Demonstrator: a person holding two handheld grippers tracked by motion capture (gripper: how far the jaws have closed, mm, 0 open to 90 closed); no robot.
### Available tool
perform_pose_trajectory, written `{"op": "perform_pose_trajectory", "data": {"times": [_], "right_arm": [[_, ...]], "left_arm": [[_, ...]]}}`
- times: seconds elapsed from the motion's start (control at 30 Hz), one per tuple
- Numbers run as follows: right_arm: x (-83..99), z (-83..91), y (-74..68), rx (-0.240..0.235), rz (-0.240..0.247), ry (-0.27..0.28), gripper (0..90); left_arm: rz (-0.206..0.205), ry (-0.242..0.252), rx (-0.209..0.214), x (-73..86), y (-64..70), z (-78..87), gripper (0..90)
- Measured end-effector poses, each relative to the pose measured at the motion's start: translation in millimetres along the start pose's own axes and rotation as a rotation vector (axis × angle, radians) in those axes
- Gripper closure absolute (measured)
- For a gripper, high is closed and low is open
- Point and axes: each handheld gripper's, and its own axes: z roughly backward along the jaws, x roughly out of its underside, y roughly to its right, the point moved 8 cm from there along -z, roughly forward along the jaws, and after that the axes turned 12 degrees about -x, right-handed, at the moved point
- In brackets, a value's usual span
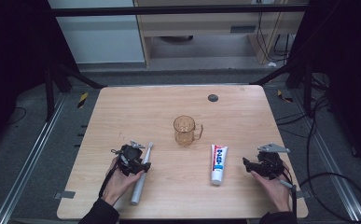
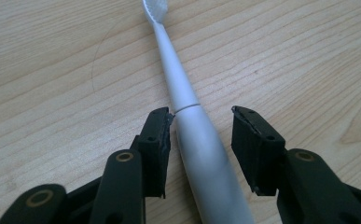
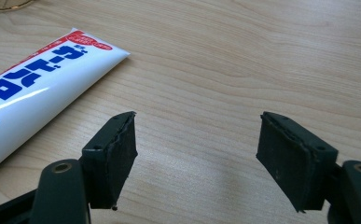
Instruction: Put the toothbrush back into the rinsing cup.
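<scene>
Step in hand: grasping the toothbrush (image 2: 194,135), which lies flat at the near left of the table (image 1: 243,116). The left gripper (image 2: 201,135) straddles its handle, jaws spread (one pad appears to touch). Next: clamp, then lift. The right gripper (image 3: 197,154) hovers released, right of the toothpaste tube (image 3: 33,88).

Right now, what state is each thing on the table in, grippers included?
White electric toothbrush: lying flat, between the left gripper's fingers, not clamped.
Amber plastic mug: upright, looks empty.
White toothpaste tube with blue and red print: lying flat, untouched.
Left gripper: open, straddling the toothbrush.
Right gripper: open, beside the tube.
</scene>
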Motion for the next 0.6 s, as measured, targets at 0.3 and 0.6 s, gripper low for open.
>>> {"op": "perform_pose_trajectory", "data": {"times": [0.3, 0.6], "right_arm": [[0.8, -1.2, -0.8, -0.015, -0.007, -0.011, 29.8], [-0.1, -0.7, -1.2, -0.018, -0.001, -0.004, 31.9]], "left_arm": [[-0.005, -0.027, 0.000, 1.4, 1.0, -4.4, 59.2], [-0.013, -0.047, 0.008, 2.3, 3.5, -7.3, 62.2]]}}
